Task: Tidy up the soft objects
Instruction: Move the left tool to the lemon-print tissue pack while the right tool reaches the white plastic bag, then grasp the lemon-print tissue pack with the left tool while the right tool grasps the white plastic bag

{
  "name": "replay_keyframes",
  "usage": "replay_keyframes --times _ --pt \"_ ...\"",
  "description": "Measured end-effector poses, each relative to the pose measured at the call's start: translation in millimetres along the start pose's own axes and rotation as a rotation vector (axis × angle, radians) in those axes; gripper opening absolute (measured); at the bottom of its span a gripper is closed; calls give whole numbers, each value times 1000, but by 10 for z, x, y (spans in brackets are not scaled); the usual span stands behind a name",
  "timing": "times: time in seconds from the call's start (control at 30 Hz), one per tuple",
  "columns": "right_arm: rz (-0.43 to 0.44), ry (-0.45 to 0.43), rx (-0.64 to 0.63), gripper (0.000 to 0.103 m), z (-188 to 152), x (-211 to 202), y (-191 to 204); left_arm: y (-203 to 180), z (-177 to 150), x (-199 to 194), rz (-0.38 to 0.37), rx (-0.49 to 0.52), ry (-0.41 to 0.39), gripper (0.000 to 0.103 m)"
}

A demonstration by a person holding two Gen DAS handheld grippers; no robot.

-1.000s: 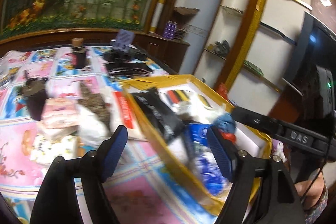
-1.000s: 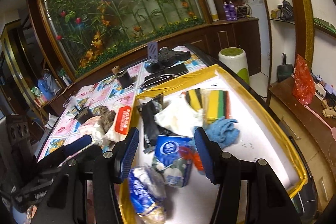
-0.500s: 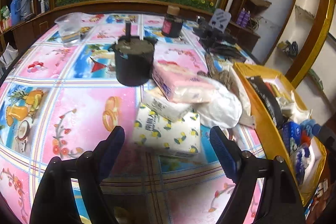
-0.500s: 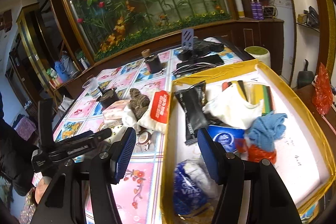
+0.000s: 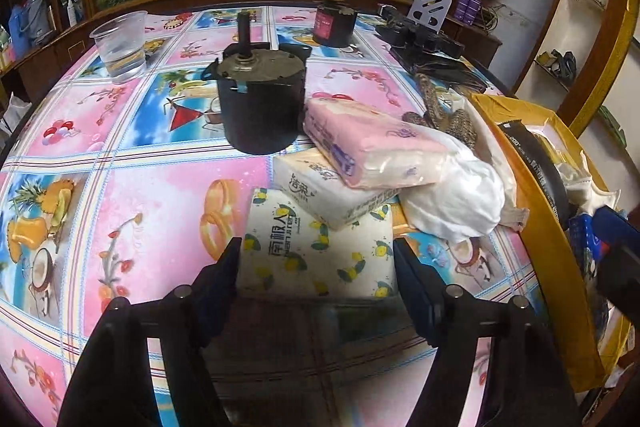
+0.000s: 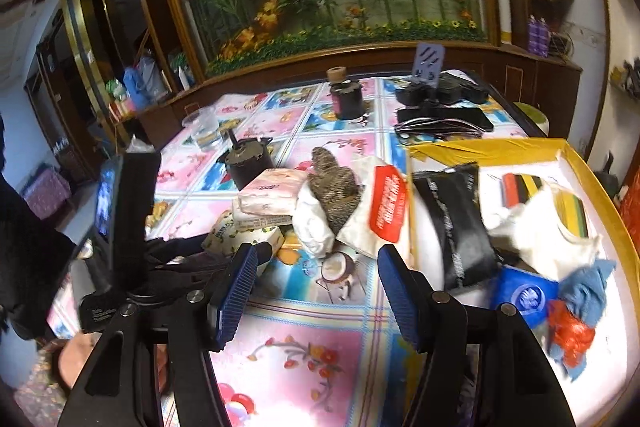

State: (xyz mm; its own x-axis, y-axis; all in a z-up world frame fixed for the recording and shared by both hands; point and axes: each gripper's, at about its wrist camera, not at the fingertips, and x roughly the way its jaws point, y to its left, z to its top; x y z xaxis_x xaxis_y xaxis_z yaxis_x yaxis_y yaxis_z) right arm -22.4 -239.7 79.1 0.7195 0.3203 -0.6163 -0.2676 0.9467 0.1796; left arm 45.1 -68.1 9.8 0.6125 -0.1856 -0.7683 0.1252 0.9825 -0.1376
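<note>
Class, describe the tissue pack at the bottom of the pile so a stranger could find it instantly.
Start at the yellow-rimmed box on the flowery tablecloth; a heap of soft packs lies just beside it. The lowest, nearest one is the lemon-print tissue pack: white with small yellow lemons, unlike the plain white pack and the pink pack stacked above it.

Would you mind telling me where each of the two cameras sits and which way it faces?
Left wrist: on the left claw, angled down at the lemon-print tissue pack between its closing jaws; the right claw's tip shows at right.
Right wrist: on the right claw, jaws opening over bare tablecloth; the left claw and a hand show at left.
Shared: the tissue pile, the yellow box.
</note>
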Motion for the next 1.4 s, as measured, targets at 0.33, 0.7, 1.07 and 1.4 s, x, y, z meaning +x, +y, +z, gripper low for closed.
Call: replay_keyframes --times 0.33,0.7,1.07,1.4 --pt "-126 121 -81 24 190 901 234 467 -33 -120 17 -80 -13 71" --pt "289 180 -37 13 -158 246 310 523 -15 -198 20 -89 -43 71" --pt "66 240 27 61 -352 277 56 524 -19 -193 28 -87 -46 71" --pt "8 235 -5 82 -361 357 312 522 -13 -255 24 -84 -69 71"
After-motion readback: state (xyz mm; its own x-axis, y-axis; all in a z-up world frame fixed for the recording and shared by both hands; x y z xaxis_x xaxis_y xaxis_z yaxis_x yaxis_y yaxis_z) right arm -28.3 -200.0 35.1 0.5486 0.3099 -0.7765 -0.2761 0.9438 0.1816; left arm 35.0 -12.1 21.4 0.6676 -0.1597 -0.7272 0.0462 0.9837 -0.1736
